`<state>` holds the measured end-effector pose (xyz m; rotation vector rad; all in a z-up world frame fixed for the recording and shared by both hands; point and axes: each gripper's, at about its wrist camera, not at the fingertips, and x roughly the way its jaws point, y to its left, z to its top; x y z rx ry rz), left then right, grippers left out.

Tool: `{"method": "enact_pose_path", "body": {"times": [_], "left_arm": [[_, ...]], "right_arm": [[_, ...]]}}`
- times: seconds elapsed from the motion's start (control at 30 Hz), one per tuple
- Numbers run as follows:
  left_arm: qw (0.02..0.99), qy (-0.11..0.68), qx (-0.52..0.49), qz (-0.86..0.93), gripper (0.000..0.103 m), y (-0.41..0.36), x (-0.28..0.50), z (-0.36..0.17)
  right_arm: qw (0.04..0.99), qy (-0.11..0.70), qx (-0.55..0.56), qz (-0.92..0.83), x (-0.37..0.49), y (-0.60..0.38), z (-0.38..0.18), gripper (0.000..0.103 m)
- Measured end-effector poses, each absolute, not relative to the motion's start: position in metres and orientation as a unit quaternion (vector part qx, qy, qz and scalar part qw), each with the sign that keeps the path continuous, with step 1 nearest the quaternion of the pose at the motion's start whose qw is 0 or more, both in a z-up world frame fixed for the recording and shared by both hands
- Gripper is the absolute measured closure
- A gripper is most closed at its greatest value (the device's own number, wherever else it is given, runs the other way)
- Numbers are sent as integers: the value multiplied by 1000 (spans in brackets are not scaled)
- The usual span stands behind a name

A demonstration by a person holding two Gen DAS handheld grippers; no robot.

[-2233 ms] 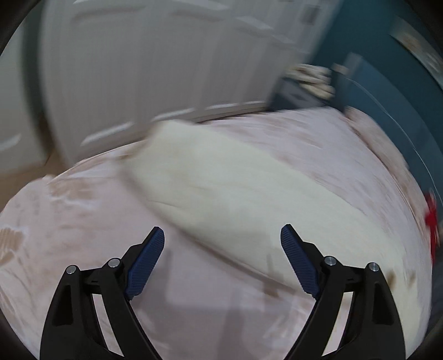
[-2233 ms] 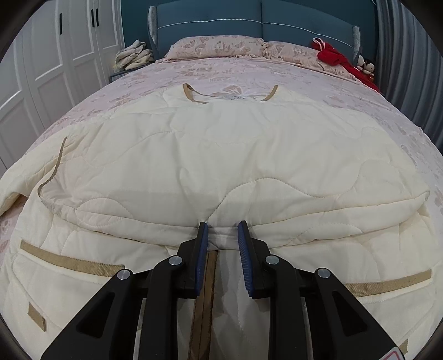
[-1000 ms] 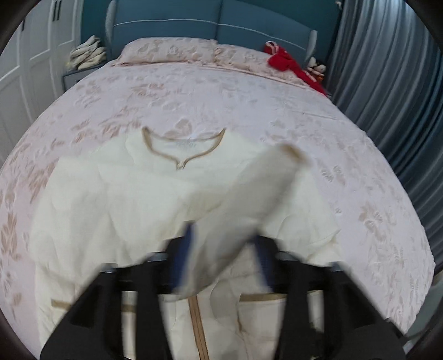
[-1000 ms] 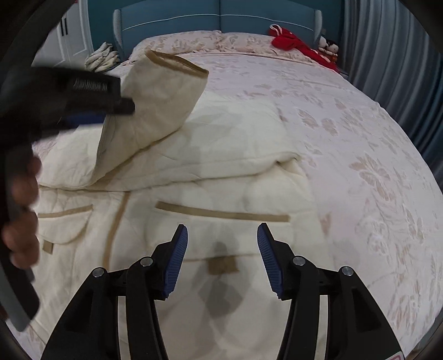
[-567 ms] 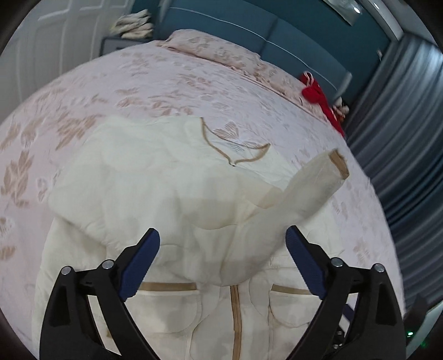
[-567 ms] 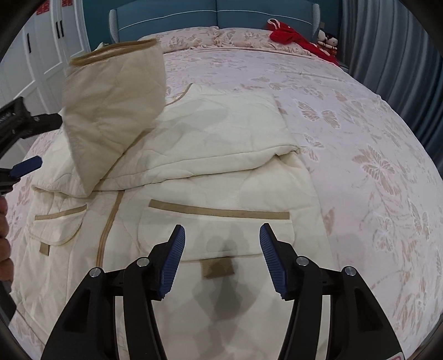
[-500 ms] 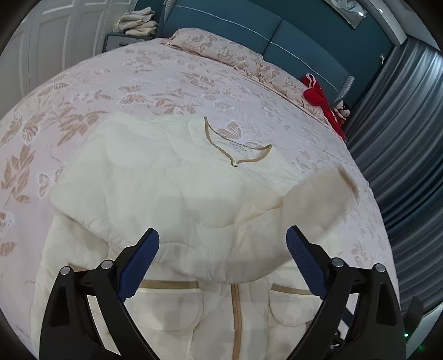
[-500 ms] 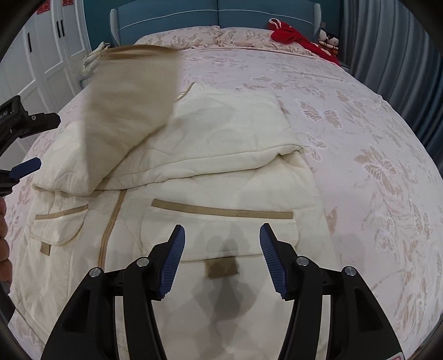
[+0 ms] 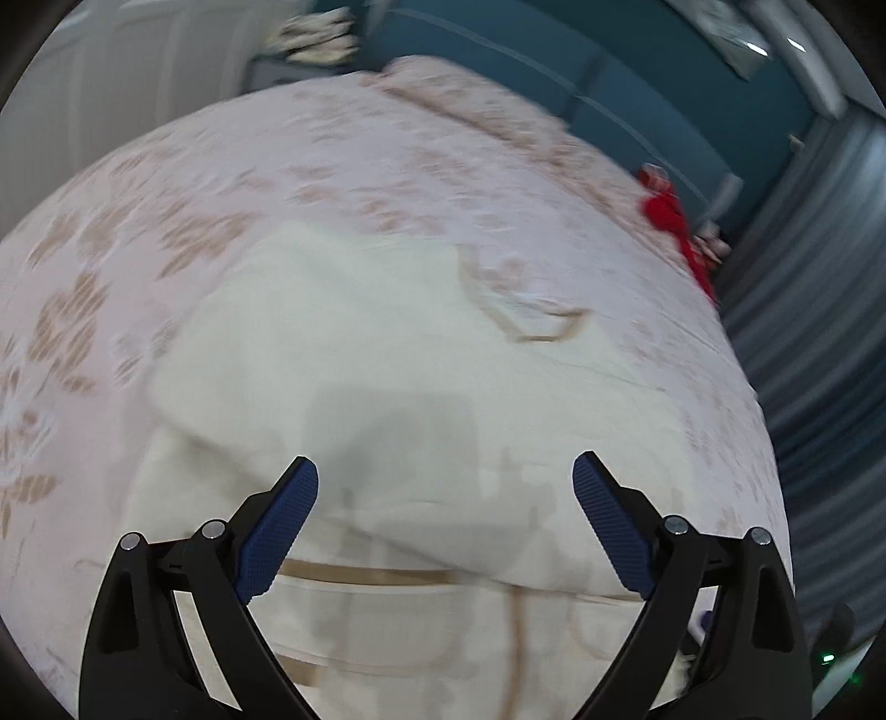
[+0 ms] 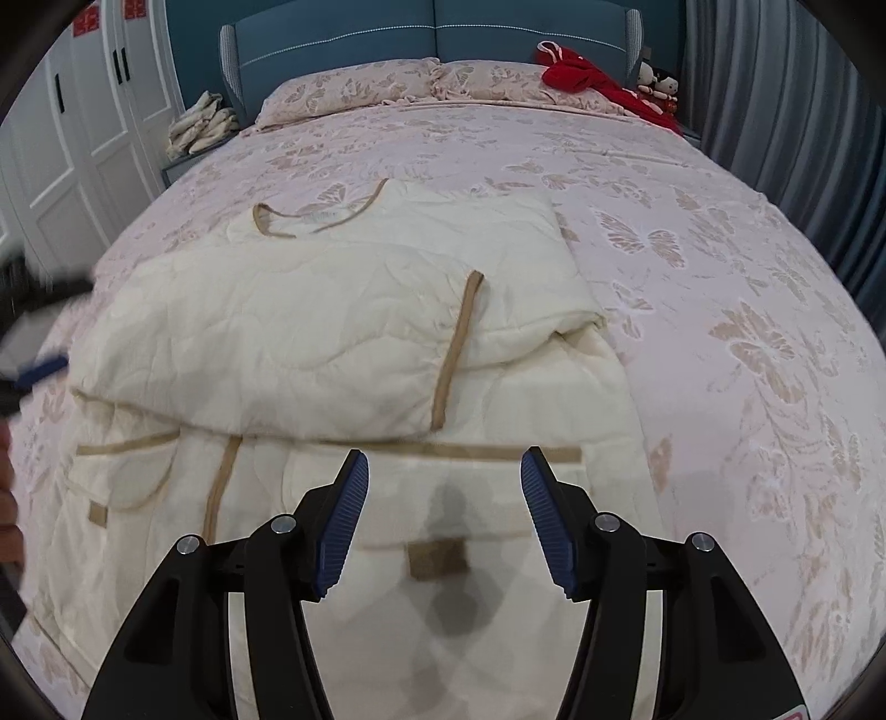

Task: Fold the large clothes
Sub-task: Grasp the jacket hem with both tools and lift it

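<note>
A cream quilted jacket [image 10: 310,332] with tan trim lies flat on the bed [image 10: 720,266], collar toward the headboard. A sleeve is folded across its chest, its tan cuff [image 10: 457,354] lying right of the middle. My right gripper [image 10: 444,458] hovers open over the lower front near a pocket band, with nothing between its fingers. In the blurred left wrist view the jacket [image 9: 387,343] fills the middle. My left gripper [image 9: 446,465] stands wide open above its folded part, holding nothing. One of its blue pads [image 10: 41,368] shows blurred at the right wrist view's left edge.
Two pillows [image 10: 354,88] lie by the teal headboard [image 10: 432,33], with a red cloth [image 10: 587,75] at the far right corner. White wardrobe doors [image 10: 94,122] and a pile of folded cloth [image 10: 202,124] stand on the left; grey curtains [image 10: 786,111] hang on the right.
My left gripper let go of the sleeve, which dropped flat across the jacket's chest. That gripper then pulled away to the left. The right gripper barely moved.
</note>
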<state>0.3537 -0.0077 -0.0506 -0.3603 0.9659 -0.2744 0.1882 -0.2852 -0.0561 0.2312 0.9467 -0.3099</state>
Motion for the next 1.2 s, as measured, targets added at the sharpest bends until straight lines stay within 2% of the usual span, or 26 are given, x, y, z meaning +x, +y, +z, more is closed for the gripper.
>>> {"method": "enact_pose_path", "body": {"times": [0.23, 0.4, 0.43, 0.47, 0.5, 0.53, 0.57, 0.6, 0.67, 0.7, 0.83, 0.93, 1.07, 1.2], "left_arm": [[807, 500, -308, -65, 18, 76, 378, -107], [785, 501, -359, -68, 24, 89, 385, -121], [783, 501, -363, -69, 26, 88, 387, -122], [781, 501, -365, -71, 34, 88, 389, -122], [779, 502, -369, -74, 47, 87, 392, -122], [776, 502, -374, -76, 54, 87, 396, -121], [775, 501, -376, -76, 67, 88, 398, -121], [777, 498, -378, -75, 77, 89, 401, -117], [784, 486, -377, -80, 88, 89, 402, -109], [794, 475, -369, -85, 91, 87, 402, -101], [834, 450, -304, -92, 91, 68, 400, -82], [852, 467, -226, -68, 91, 44, 401, -95], [858, 479, -179, -52, 91, 37, 397, -119], [878, 462, -114, -46, 89, 26, 390, -123]], "right_arm": [[867, 446, 177, -134, 232, -309, -66, 40], [839, 479, 227, -125, 263, -317, -96, 38], [833, 485, 237, -122, 266, -317, -101, 41], [830, 488, 244, -116, 270, -316, -105, 50], [830, 489, 247, -109, 274, -316, -105, 66], [832, 486, 244, -111, 276, -315, -101, 81], [839, 476, 237, -113, 279, -315, -93, 89], [851, 459, 231, -109, 283, -317, -79, 93], [871, 423, 227, -104, 286, -320, -53, 95], [885, 398, 218, -104, 288, -322, -35, 96], [923, 338, 140, -121, 292, -314, 0, 97], [909, 383, 60, -155, 307, -300, -38, 97], [887, 429, 53, -162, 309, -304, -87, 97], [881, 441, 15, -169, 312, -295, -103, 97]]}}
